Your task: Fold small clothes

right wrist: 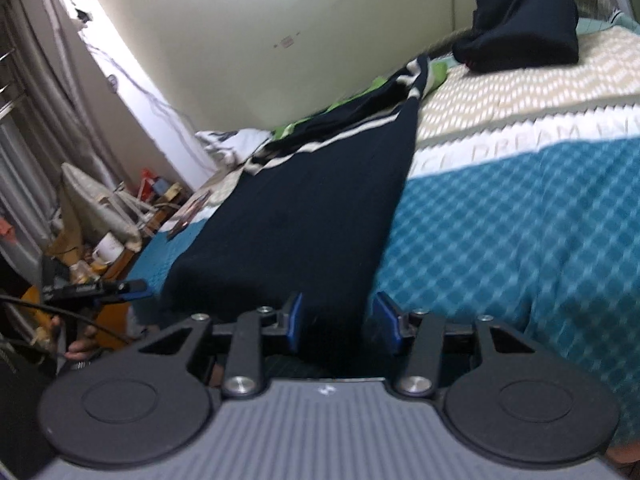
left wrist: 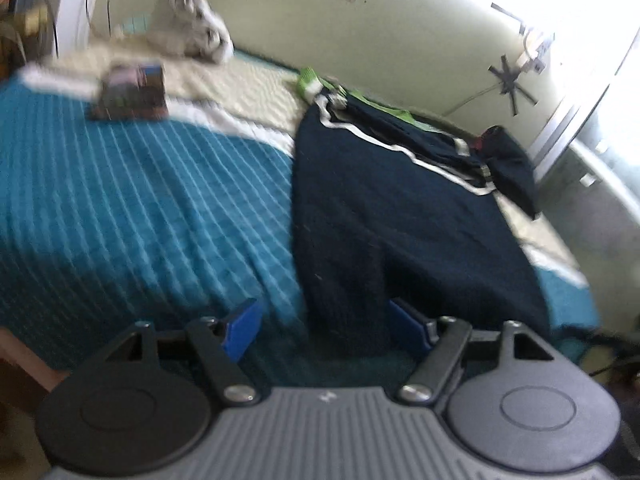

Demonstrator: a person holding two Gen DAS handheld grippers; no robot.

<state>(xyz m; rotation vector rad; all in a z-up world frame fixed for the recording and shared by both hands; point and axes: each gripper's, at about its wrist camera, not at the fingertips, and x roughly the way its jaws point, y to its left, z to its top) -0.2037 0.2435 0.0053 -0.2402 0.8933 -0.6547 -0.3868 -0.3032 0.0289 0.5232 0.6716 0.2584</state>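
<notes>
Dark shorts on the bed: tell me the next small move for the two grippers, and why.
Probably close both grippers on the near hem. The dark shorts lie spread flat on the blue blanket, with cloth between the apart jaws of the left gripper and the right gripper, so a grip seems needed before any fold.

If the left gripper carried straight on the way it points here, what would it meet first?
Most likely the dark navy garment: its near end already lies between the open fingers of the left gripper, over the teal blanket. Blur leaves depth uncertain.
</notes>
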